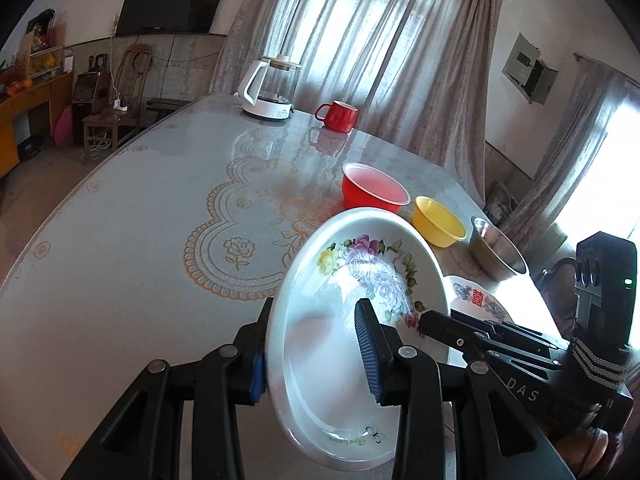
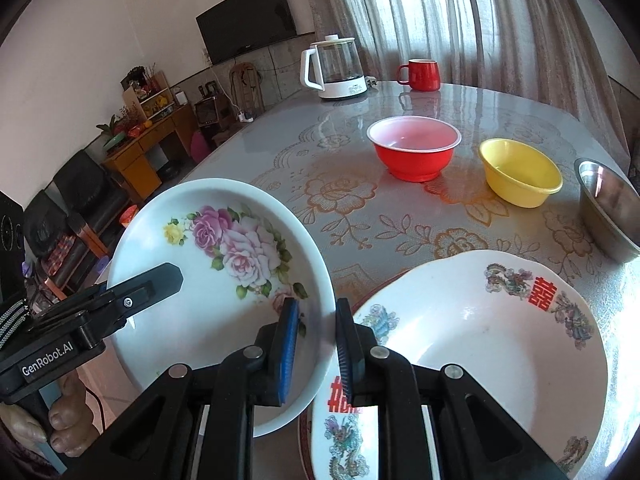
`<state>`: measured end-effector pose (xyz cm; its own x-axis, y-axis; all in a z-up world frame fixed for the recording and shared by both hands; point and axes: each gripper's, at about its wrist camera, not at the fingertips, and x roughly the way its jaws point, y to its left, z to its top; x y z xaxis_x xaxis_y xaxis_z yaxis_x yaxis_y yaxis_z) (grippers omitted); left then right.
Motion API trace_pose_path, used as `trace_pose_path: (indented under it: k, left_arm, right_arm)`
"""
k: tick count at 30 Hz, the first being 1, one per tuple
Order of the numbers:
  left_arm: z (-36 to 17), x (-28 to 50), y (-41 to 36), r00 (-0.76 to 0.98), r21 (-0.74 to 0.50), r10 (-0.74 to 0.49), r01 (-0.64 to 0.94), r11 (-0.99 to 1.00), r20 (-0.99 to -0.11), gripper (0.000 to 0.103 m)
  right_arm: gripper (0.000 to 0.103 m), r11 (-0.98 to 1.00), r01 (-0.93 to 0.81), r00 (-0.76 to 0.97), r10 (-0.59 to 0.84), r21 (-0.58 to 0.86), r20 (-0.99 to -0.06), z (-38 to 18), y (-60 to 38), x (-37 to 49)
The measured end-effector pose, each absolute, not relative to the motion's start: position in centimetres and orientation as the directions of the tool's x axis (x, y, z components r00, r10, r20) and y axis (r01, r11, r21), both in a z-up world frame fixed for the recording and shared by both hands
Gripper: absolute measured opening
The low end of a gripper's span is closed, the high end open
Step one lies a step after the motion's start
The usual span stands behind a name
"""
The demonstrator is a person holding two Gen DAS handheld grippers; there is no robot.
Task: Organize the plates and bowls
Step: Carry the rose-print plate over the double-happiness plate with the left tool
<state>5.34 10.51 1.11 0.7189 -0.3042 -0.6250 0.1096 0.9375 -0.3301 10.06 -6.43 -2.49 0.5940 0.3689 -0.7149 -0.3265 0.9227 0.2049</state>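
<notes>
Holding the rose plate (image 2: 224, 280) clamped by both my left gripper (image 1: 316, 354) and right gripper (image 2: 316, 350), I judge it's bound for the dragon plate (image 2: 500, 344) at four o'clock.

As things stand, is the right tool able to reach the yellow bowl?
Probably not yet. The right tool is closed on the rim of the rose plate, which the left tool grips too. The table toward the yellow bowl looks free, so releasing the plate first should open the way.
</notes>
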Motion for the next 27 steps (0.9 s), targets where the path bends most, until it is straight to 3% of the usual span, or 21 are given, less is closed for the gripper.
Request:
trace_pose_path:
  k: [27]
  left_arm:
    - [2.0, 5.3, 5.4, 0.674, -0.336, -0.417, 0.256, 0.906, -0.61, 0.037]
  right_arm:
    - [0.018, 0.952, -0.215, 0.652, 0.306, 0.217, -0.694, -1.0, -11.5, 7.3]
